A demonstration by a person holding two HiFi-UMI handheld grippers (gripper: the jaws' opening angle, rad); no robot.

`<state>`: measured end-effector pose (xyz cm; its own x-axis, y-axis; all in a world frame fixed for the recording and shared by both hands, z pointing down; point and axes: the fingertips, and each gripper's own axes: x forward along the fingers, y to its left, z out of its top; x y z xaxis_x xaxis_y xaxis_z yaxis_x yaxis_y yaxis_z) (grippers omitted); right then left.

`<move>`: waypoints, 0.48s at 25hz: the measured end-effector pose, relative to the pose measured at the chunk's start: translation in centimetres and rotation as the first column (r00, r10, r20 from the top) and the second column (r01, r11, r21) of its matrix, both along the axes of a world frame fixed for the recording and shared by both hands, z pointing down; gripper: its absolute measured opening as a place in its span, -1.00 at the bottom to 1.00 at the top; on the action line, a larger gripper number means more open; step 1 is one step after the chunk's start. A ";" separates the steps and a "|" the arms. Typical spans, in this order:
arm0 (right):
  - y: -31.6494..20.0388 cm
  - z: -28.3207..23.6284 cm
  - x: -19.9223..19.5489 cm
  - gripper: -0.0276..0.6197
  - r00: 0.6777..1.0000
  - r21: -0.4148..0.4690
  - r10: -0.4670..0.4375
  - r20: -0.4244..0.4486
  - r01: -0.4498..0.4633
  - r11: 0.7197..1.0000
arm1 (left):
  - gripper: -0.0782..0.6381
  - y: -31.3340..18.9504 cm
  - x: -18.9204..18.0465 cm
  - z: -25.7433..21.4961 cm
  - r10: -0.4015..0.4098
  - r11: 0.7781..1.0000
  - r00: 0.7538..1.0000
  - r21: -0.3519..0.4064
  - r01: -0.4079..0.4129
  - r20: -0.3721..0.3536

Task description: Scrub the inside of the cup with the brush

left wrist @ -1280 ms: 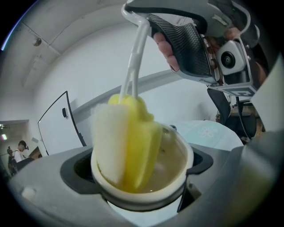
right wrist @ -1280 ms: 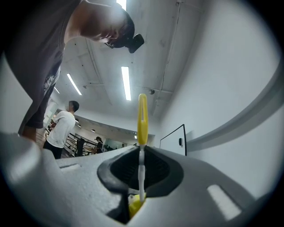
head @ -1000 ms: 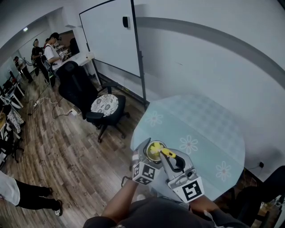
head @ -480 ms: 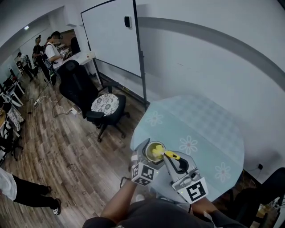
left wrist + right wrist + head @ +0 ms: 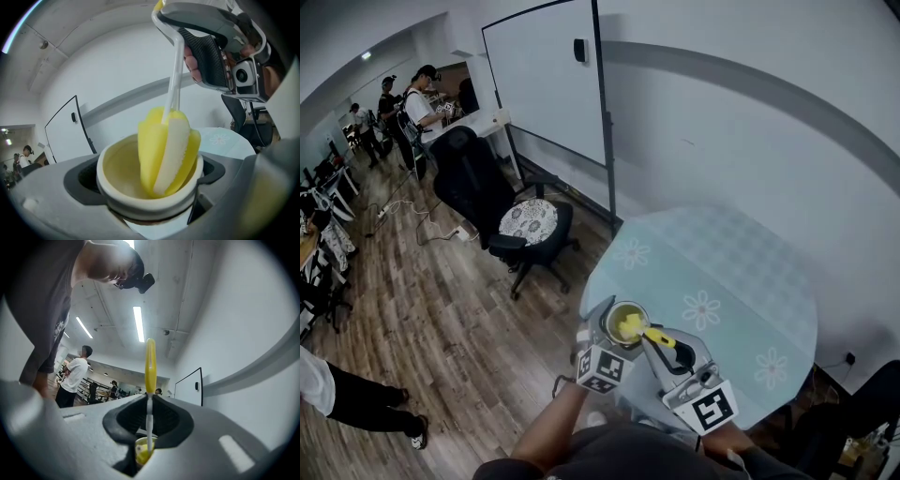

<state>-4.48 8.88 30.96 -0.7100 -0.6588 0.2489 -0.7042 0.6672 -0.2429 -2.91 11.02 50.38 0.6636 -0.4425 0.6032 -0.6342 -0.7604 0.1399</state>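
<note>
Left gripper [image 5: 150, 199] has its jaws clamped round the outside of the cup [image 5: 123, 174], one jaw on each side, so it's pinching the cup. It's a cream-coloured cup with its mouth open to the camera. The right gripper [image 5: 149, 420] is squeezed tight on the thin pale stem of the brush [image 5: 166, 150], and the yellow handle end pokes up past the jaws toward 12 o'clock in the right gripper view.

The brush's yellow and white sponge head sits down inside the cup, against the wall on the 3 o'clock side in the left gripper view, top half sticking out above the rim.

From the head view the cup is over the 7 o'clock edge of the table [image 5: 727, 267], which has a pale blue-green flowered cloth. Can't tell if the cup actually rests on it. The right gripper comes in from the cup's 4 o'clock.

Further out, a black office chair [image 5: 502, 211] at 10 o'clock on the wood floor, and a whiteboard [image 5: 548, 84] around 11.
</note>
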 end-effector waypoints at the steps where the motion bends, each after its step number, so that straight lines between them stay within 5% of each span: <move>1: 0.0 -0.2 -0.1 -0.80 1.000 0.001 -0.001 0.009 0.001 1.000 | 0.80 0.0 -0.1 0.0 -0.002 1.000 1.000 -0.001 0.002 0.001; 12: 0.0 -0.6 -2.4 -0.80 0.999 0.025 -0.033 0.041 0.032 0.999 | 0.80 1.0 -0.2 -0.4 0.000 1.000 1.000 -0.011 0.000 -0.009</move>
<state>-6.91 8.83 30.36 -0.7402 -0.6410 0.2032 -0.6721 0.6953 -0.2548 -3.08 12.02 49.97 0.6690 -0.4362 0.6018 -0.6330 -0.7587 0.1539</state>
